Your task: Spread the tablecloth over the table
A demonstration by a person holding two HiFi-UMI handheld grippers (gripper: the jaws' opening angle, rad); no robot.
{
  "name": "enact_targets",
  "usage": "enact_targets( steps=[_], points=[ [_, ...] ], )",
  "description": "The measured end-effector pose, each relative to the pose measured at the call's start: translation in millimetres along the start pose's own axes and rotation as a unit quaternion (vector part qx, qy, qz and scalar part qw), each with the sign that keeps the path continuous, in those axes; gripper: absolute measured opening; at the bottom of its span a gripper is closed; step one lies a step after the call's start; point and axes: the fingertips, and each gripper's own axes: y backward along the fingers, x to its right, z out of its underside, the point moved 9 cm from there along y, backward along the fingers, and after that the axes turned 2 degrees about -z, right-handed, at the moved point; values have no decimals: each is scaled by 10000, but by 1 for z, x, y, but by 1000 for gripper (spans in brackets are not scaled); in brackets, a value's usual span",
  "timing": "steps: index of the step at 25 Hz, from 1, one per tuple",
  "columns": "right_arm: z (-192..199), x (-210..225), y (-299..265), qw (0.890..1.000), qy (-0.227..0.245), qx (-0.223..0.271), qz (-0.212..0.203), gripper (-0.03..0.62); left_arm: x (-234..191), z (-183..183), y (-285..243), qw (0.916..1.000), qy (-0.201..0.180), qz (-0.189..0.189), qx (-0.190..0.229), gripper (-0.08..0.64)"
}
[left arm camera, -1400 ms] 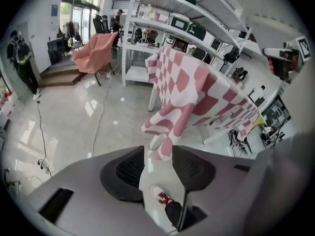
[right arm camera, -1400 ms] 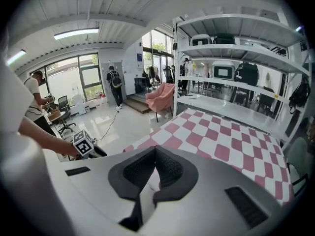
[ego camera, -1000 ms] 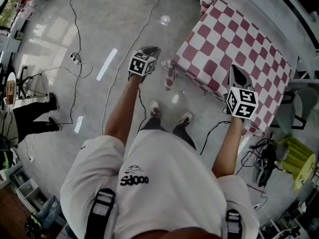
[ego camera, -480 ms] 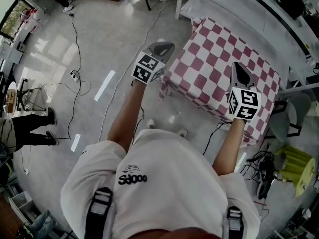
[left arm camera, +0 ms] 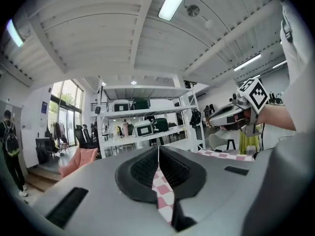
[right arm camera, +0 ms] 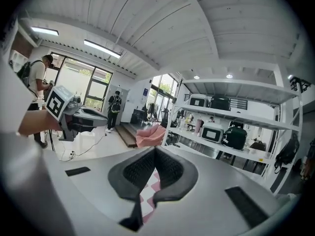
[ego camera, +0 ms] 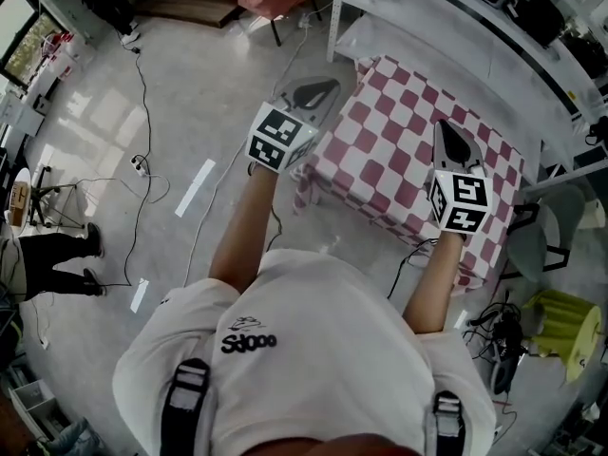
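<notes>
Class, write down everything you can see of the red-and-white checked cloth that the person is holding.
The red-and-white checked tablecloth looks like thin, soft fabric. It is spread wide before a white shelf, its near edge drooping in folds. The left hand-held gripper is shut on its left edge, the right hand-held gripper on its right side; checked fabric shows between each pair of jaws. What lies under it is hidden.
</notes>
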Motion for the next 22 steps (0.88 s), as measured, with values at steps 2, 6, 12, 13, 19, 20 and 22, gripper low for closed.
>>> enact_targets(
  steps=[2,6,12,13,19,20,22],
  points=[
    [-7,-1,4,10000,24,54,-58,18,5,-9,4,10000,-43,17,69,34],
    [-18,-6,11,9997,75,175,-124,18,13,-23,7,9996,-242,27,147,34],
    [-22,-11,18,9996,135,216,-100,18,28,-37,10,9989,-358,189,243,34],
    [-22,-12,18,9996,132,214,-102,18,29,-36,9,9989,-348,203,230,34],
    [-22,-16,19,9997,115,175,-112,18,29,-37,12,9990,-259,262,233,34],
    [-21,-16,19,9997,109,170,-111,18,30,-36,12,9990,-270,269,221,34],
    [-20,-17,18,9997,112,156,-125,18,32,-36,11,9990,-283,288,213,34]
  ],
)
